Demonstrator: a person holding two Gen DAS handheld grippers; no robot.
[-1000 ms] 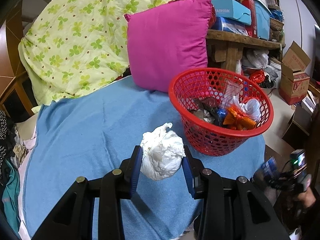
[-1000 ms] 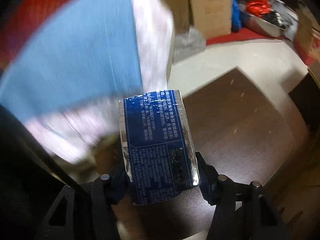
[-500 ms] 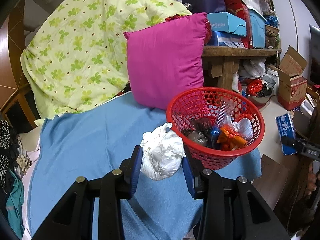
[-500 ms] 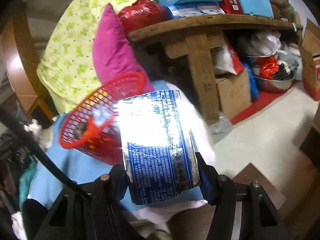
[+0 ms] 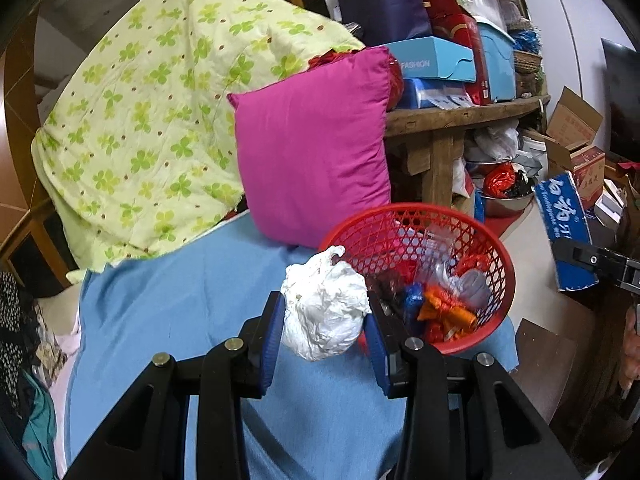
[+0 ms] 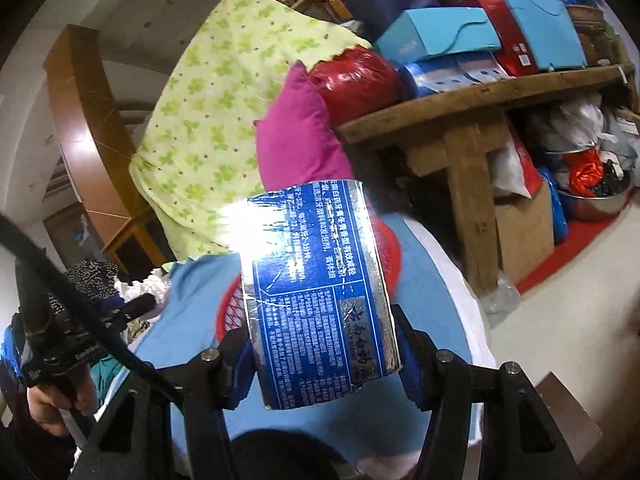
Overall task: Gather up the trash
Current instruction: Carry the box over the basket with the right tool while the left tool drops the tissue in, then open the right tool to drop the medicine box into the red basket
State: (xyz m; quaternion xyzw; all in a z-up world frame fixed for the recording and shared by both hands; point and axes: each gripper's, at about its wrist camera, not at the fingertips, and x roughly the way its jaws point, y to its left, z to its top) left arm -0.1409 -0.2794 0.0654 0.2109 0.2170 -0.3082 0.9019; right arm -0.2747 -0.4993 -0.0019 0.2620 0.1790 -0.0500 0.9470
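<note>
My left gripper [image 5: 324, 336] is shut on a crumpled white paper ball [image 5: 324, 312], held above the blue sheet just left of the red mesh basket [image 5: 496, 256]. The basket holds several wrappers and plastic pieces. My right gripper [image 6: 324, 352] is shut on a shiny blue carton [image 6: 316, 292] with white print, raised in front of the basket [image 6: 390, 248], which it mostly hides. The carton also shows in the left wrist view [image 5: 566, 232], to the right of the basket, off the bed's edge.
A magenta pillow [image 5: 312, 160] and a green clover quilt [image 5: 160, 120] lie behind the basket. A wooden bench [image 5: 460, 120] stacked with boxes stands at the back right. Cardboard boxes [image 5: 576, 136] and a steel bowl [image 5: 504, 200] sit on the floor.
My right gripper has swung up from the floor with the blue carton and now faces the basket. My left gripper has moved closer to the basket's left side with the paper ball.
</note>
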